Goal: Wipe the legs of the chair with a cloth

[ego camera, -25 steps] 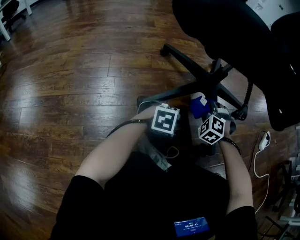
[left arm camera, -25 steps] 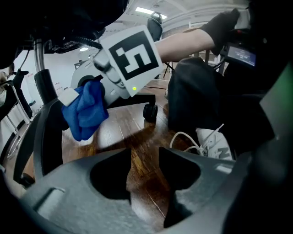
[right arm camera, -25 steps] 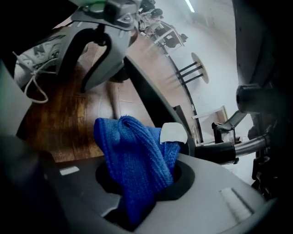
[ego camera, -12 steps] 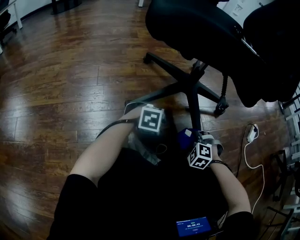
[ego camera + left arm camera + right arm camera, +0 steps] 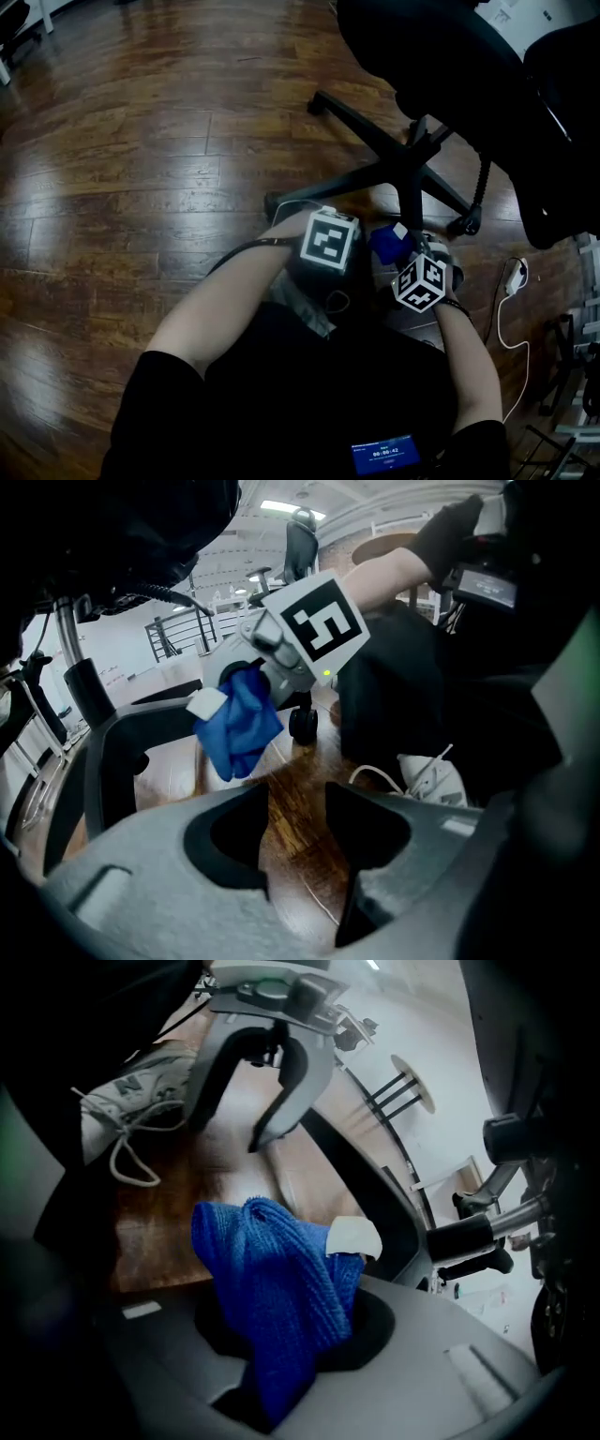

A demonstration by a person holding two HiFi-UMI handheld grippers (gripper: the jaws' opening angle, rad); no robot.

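left gripper [image 5: 297,806] keeps its jaws a narrow gap apart, nothing between them, over the wood floor [image 5: 141,187]. at its 3 o'clock, right gripper [image 5: 286,1349] pinches the blue cloth [image 5: 272,1274], with the chair leg [image 5: 375,1194] just beside the cloth at 1 o'clock.

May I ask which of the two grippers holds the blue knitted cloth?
The right gripper: its jaws clamp the blue knitted cloth, whereas the left gripper is slightly open and empty.

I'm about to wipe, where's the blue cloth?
The blue cloth is clamped in the right gripper, centre-right in the head view, beside the chair's near leg.
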